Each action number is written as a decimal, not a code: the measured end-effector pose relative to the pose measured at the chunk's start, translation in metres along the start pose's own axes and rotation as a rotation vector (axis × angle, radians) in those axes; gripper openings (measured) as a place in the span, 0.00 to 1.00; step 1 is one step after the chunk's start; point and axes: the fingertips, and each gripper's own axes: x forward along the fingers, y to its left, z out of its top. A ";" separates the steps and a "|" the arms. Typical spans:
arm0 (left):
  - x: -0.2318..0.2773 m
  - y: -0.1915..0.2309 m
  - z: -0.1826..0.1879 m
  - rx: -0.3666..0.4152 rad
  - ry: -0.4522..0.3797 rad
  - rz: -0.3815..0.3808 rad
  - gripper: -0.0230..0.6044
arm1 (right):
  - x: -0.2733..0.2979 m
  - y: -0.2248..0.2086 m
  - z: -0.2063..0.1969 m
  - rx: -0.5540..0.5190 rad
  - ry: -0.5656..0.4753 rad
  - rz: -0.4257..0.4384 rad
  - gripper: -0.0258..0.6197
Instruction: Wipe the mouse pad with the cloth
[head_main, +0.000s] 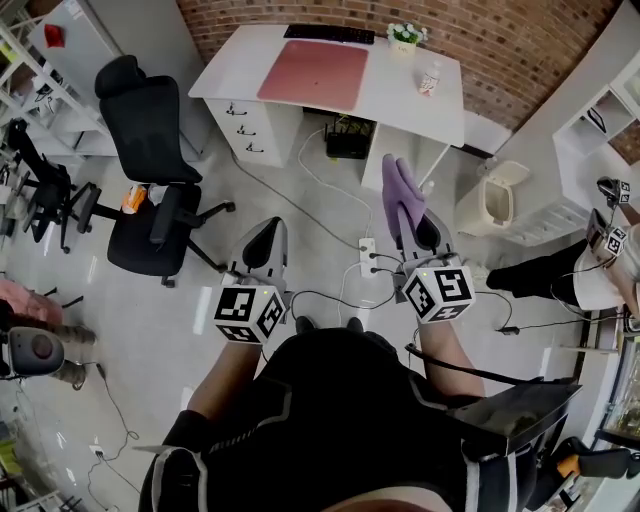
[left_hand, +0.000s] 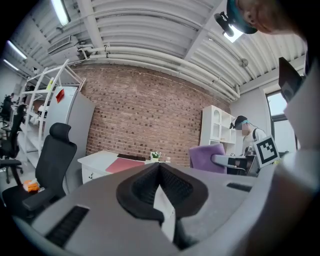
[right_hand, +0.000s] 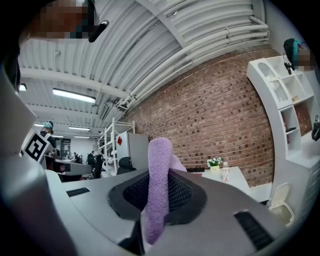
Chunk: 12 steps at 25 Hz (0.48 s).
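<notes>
The pink mouse pad (head_main: 314, 72) lies on the white desk (head_main: 420, 105) at the far side of the room; in the left gripper view the mouse pad (left_hand: 124, 163) is small and distant. My right gripper (head_main: 415, 235) is shut on a purple cloth (head_main: 400, 200), which sticks up between its jaws. The right gripper view shows the cloth (right_hand: 159, 185) pinched upright in the right gripper (right_hand: 160, 176). My left gripper (head_main: 266, 232) is held beside it, shut with nothing in it, also in its own view (left_hand: 160, 169). Both grippers are well short of the desk, above the floor.
A keyboard (head_main: 328, 33), a flower pot (head_main: 405, 38) and a bottle (head_main: 431, 78) stand on the desk. A black office chair (head_main: 150, 180) is at the left, a power strip (head_main: 367, 255) with cables lies on the floor ahead, a cream bin (head_main: 495, 200) sits right. Another person (head_main: 590, 270) stands far right.
</notes>
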 end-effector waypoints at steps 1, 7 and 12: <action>-0.002 0.004 0.001 -0.003 -0.003 -0.003 0.04 | 0.002 0.004 0.000 0.000 0.002 -0.003 0.13; -0.015 0.031 -0.006 -0.015 -0.008 -0.032 0.04 | 0.008 0.030 -0.006 -0.010 0.002 -0.028 0.13; -0.023 0.056 -0.021 -0.049 0.014 -0.017 0.04 | 0.013 0.053 -0.021 -0.008 0.029 -0.016 0.13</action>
